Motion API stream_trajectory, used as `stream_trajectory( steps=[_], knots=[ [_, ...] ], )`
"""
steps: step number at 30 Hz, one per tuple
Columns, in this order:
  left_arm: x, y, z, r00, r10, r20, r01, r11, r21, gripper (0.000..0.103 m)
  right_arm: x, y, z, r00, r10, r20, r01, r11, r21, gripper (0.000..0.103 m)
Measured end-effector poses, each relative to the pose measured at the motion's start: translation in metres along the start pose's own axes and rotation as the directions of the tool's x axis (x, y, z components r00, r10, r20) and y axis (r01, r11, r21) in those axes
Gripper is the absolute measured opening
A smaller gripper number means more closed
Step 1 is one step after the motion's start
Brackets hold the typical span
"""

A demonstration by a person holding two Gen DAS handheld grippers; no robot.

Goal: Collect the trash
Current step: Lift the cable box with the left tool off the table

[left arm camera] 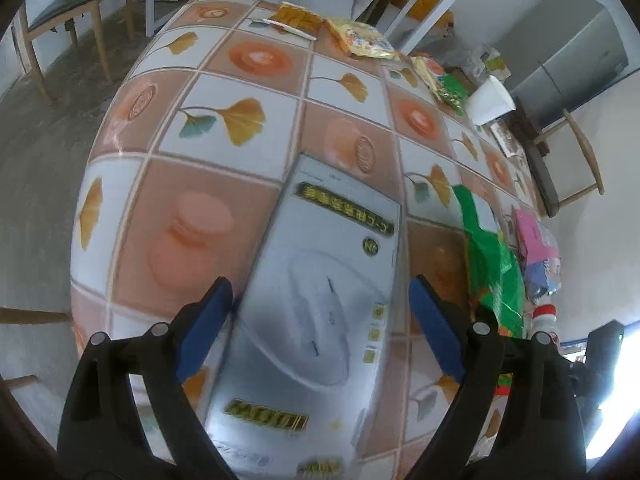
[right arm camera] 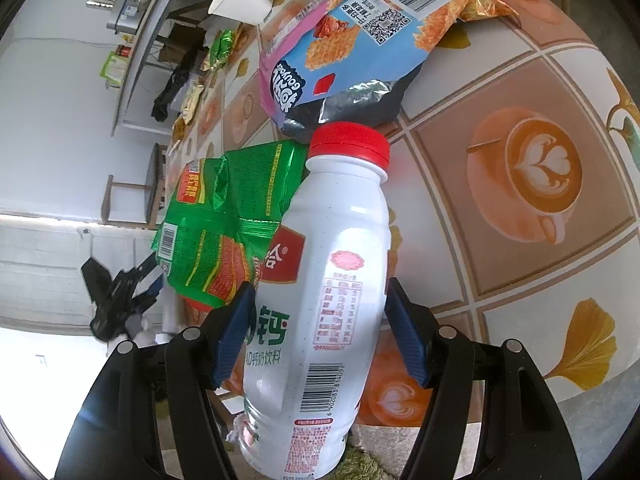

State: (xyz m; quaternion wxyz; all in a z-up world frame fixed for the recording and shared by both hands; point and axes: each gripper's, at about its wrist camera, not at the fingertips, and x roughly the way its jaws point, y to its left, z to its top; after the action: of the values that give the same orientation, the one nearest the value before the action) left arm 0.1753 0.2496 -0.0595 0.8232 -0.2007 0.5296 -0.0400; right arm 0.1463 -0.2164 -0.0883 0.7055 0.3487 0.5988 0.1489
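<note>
Right claw (right arm camera: 318,332) gripped white bottle (right arm camera: 320,300) with red cap over counter (right arm camera: 520,168) edge, green wrapper (right arm camera: 224,220) just beside it. Left claw (left arm camera: 320,328) wide open, empty, above flat white box (left arm camera: 320,300) on counter.

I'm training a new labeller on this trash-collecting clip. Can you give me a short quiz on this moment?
1. True or false: the right hand-held gripper has a white bottle with a red cap between its fingers.
2. What lies under the left hand-held gripper? A) paper cup B) flat grey box C) green wrapper
3. Fill in: the paper cup on the table lies on its ____.

Key: 1 true. 2 B, the flat grey box, with the fingers apart to either side of it. 3 side.
</note>
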Motion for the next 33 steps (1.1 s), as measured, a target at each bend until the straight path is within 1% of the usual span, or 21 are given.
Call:
stream_trajectory(
  steps=[1, 3, 5, 8, 10, 12, 15, 16, 20, 22, 24, 26, 28, 31, 33],
  knots=[
    [-0.003, -0.002, -0.004, 1.000, 0.002, 0.011, -0.002, 1.000, 0.011, 0.086, 0.000, 0.003, 0.001, 1.000, -0.009, 0.001, 0.009, 1.000, -0.004, 0.064],
    [-0.006, -0.004, -0.011, 1.000, -0.009, 0.024, 0.009, 1.000, 0.002, 0.086, -0.001, 0.008, 0.001, 1.000, -0.024, 0.009, 0.024, 1.000, -0.019, 0.065],
    [-0.008, -0.004, -0.011, 1.000, -0.015, 0.026, 0.015, 1.000, -0.008, 0.086, -0.003, 0.014, 0.001, 0.999, -0.029, 0.021, 0.029, 0.999, -0.039, 0.065],
    [-0.013, -0.008, -0.017, 1.000, -0.009, 0.029, 0.009, 1.000, 0.013, 0.086, -0.006, 0.025, -0.001, 0.996, -0.078, 0.046, 0.081, 0.993, -0.080, 0.066],
    [-0.017, -0.012, -0.020, 0.999, 0.016, 0.042, -0.018, 0.999, 0.043, 0.086, -0.006, 0.033, -0.004, 0.991, -0.119, 0.055, 0.124, 0.986, -0.111, 0.066],
    [-0.021, -0.016, -0.026, 0.997, 0.045, 0.057, -0.049, 0.996, 0.071, 0.087, -0.005, 0.037, -0.008, 0.988, -0.142, 0.053, 0.148, 0.980, -0.134, 0.067],
    [-0.023, -0.022, -0.033, 0.995, 0.083, 0.060, -0.089, 0.990, 0.106, 0.089, -0.001, 0.044, -0.014, 0.979, -0.195, 0.065, 0.203, 0.965, -0.166, 0.069],
    [-0.022, -0.023, -0.035, 0.994, 0.089, 0.060, -0.096, 0.988, 0.117, 0.089, 0.003, 0.046, -0.016, 0.972, -0.223, 0.071, 0.232, 0.956, -0.179, 0.069],
    [-0.012, -0.026, -0.041, 0.990, 0.135, 0.050, -0.141, 0.981, 0.133, 0.089, 0.013, 0.047, -0.017, 0.966, -0.251, 0.067, 0.260, 0.948, -0.182, 0.069],
    [-0.007, -0.029, -0.043, 0.984, 0.168, 0.056, -0.175, 0.973, 0.152, 0.089, 0.014, 0.046, -0.017, 0.966, -0.249, 0.062, 0.256, 0.950, -0.180, 0.069],
    [-0.005, -0.035, -0.045, 0.970, 0.227, 0.087, -0.240, 0.950, 0.199, 0.089, 0.015, 0.046, -0.018, 0.965, -0.256, 0.061, 0.263, 0.947, -0.186, 0.069],
    [-0.003, -0.041, -0.046, 0.964, 0.246, 0.103, -0.264, 0.934, 0.240, 0.089, 0.014, 0.048, -0.019, 0.962, -0.267, 0.066, 0.275, 0.942, -0.195, 0.069],
    [0.000, -0.045, -0.047, 0.961, 0.257, 0.104, -0.276, 0.924, 0.264, 0.089, 0.015, 0.050, -0.020, 0.960, -0.273, 0.069, 0.281, 0.939, -0.200, 0.069],
    [0.005, -0.050, -0.048, 0.949, 0.294, 0.114, -0.314, 0.908, 0.276, 0.089, 0.018, 0.052, -0.020, 0.954, -0.291, 0.077, 0.301, 0.930, -0.211, 0.069],
    [0.007, -0.052, -0.049, 0.944, 0.308, 0.119, -0.330, 0.903, 0.275, 0.089, 0.020, 0.052, -0.021, 0.951, -0.300, 0.079, 0.310, 0.925, -0.220, 0.069]
  ],
)
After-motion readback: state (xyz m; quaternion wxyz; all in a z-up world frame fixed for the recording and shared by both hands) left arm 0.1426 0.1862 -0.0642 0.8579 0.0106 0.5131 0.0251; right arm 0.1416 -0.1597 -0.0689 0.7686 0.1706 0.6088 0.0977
